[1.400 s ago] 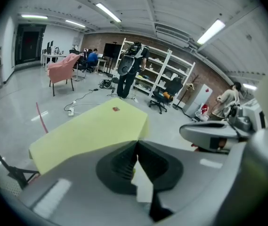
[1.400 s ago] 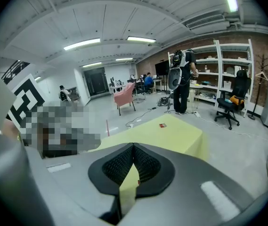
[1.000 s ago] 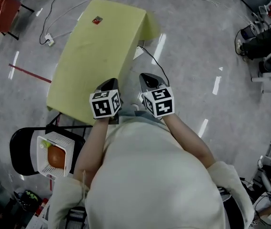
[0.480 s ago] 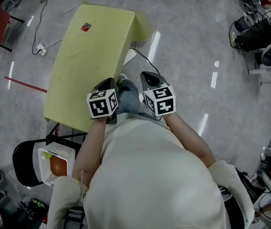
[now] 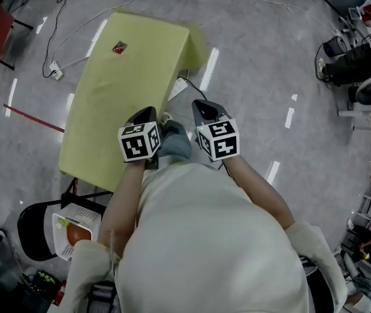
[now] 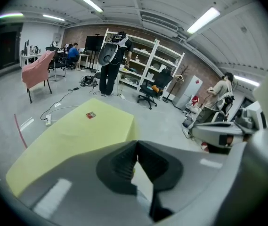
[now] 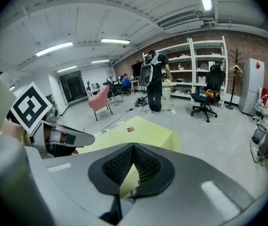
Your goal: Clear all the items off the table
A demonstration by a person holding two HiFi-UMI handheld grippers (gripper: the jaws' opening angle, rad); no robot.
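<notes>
A table under a yellow cloth [image 5: 126, 90] stands ahead and to my left. Near its far end lies a small red item [image 5: 119, 47], also visible in the left gripper view [image 6: 91, 115] and the right gripper view [image 7: 130, 129]. My left gripper [image 5: 147, 117] is shut and empty over the table's near right edge. Beside it, my right gripper [image 5: 205, 109] is shut and empty over the floor. Both point forward and down, side by side in front of my body.
A white basket [image 5: 81, 215] holding an orange thing sits on a black chair at lower left. Cables [image 5: 192, 77] and a power strip [image 5: 56, 74] lie on the floor. A person [image 6: 112, 60] stands by shelves beyond the table. A pink chair [image 6: 35, 72] stands far left.
Everything has slid down the head view as I stepped forward: the table and its red item are nearer, the basket is lower. Both grippers stay shut and side by side.
</notes>
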